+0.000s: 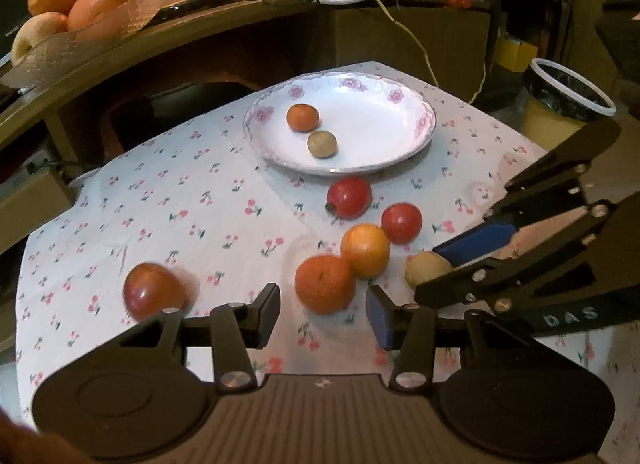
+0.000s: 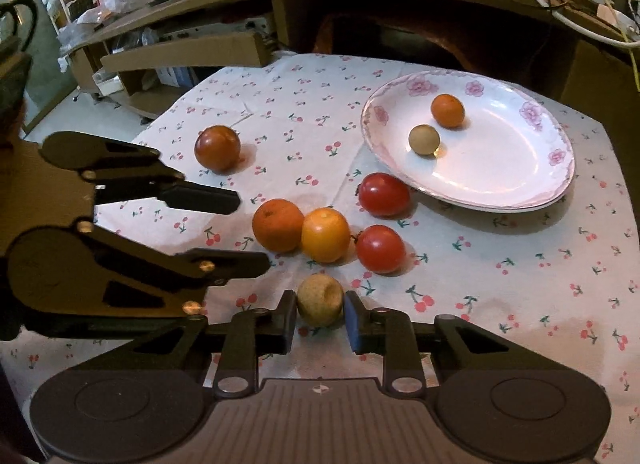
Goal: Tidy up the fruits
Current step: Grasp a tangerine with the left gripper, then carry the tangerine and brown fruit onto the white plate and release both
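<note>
A white flowered plate (image 1: 404, 144) (image 2: 520, 168) holds a small orange (image 1: 303, 117) (image 2: 447, 110) and a tan round fruit (image 1: 322, 144) (image 2: 424, 139). On the cloth lie two red tomatoes (image 1: 349, 197) (image 1: 401, 222), a yellow-orange fruit (image 1: 365, 250) (image 2: 325, 234), an orange (image 1: 325, 284) (image 2: 278, 225) and a dark red tomato (image 1: 150, 291) (image 2: 217, 147). My left gripper (image 1: 323, 312) (image 2: 248, 230) is open just in front of the orange. My right gripper (image 2: 319, 316) (image 1: 444, 268) is closed around a tan fruit (image 2: 320, 299) (image 1: 426, 267) resting on the cloth.
A cherry-print cloth (image 1: 180, 204) covers the small table. A wooden desk (image 1: 224, 20) with cables and a bowl of oranges (image 1: 68, 4) stands behind. A black-lined bin (image 1: 568, 94) stands at the right. Cardboard boxes (image 2: 180, 54) lie at the left.
</note>
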Motion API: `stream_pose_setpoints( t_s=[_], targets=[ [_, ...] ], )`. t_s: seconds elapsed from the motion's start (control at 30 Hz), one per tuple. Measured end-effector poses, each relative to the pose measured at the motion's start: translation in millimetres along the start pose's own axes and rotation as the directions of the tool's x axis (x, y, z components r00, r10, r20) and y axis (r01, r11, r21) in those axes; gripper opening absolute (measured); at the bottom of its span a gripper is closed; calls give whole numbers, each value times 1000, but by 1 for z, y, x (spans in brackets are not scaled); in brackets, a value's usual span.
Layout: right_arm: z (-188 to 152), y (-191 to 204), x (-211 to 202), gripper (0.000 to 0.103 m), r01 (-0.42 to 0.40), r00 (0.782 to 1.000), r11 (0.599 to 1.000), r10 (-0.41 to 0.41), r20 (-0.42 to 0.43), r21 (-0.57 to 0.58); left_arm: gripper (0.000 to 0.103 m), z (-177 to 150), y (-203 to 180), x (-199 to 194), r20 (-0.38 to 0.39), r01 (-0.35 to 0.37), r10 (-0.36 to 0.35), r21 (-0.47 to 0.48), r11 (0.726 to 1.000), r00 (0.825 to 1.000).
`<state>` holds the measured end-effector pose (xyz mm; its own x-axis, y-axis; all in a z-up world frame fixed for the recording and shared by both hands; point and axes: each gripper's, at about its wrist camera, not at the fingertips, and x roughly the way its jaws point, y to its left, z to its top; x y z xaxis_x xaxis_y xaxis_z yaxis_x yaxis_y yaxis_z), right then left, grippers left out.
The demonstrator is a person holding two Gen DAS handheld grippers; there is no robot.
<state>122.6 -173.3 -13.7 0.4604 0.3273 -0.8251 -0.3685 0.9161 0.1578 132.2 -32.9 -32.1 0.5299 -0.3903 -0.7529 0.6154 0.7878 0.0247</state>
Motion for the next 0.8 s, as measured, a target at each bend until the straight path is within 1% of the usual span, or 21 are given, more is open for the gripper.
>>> stream_pose_setpoints(
  t_s=[0.13,0.2,0.27,0.3,0.33,0.4,0.5,0.6,0.67,0.8],
  targets=[
    [1,-7,-4,26,-6,1000,1000,6,6,22,53,5,-6,13,-8,-8,8,17,1000,1000],
    [0,-11,-4,26,-7,1000,1000,7,1,30,53,5,-9,17,-15,-17,18,33,999,1000],
    [-2,-12,-4,26,-10,1000,999,10,-10,35,53,3,-10,18,-9,-22,22,29,999,1000],
    [-2,-13,-4,26,-11,1000,999,12,-13,37,52,4,-9,19,-10,-18,19,20,1000,1000],
    [-3,-13,-4,26,-11,1000,999,11,-16,36,46,4,-8,18,-12,-16,16,14,1000,1000],
    [-3,-14,-3,27,-2,1000,999,3,-19,33,40,4,-8,17,-10,-32,32,17,999,999],
    [-2,-14,-4,26,0,1000,1000,1,-17,31,40,3,-8,13,-26,-22,22,9,1000,999],
    [-2,-13,-5,27,17,1000,1000,-17,-15,2,39,-3,-10,4,-35,-30,31,28,999,999],
    [-3,-13,-3,27,19,1000,1000,-19,-21,-5,39,-7,-9,-2,-43,-31,32,20,999,999],
    [-3,-6,0,27,40,999,998,-40,-12,-51,40,-10,-11,-2,-52,-35,37,39,999,998]
  ],
)
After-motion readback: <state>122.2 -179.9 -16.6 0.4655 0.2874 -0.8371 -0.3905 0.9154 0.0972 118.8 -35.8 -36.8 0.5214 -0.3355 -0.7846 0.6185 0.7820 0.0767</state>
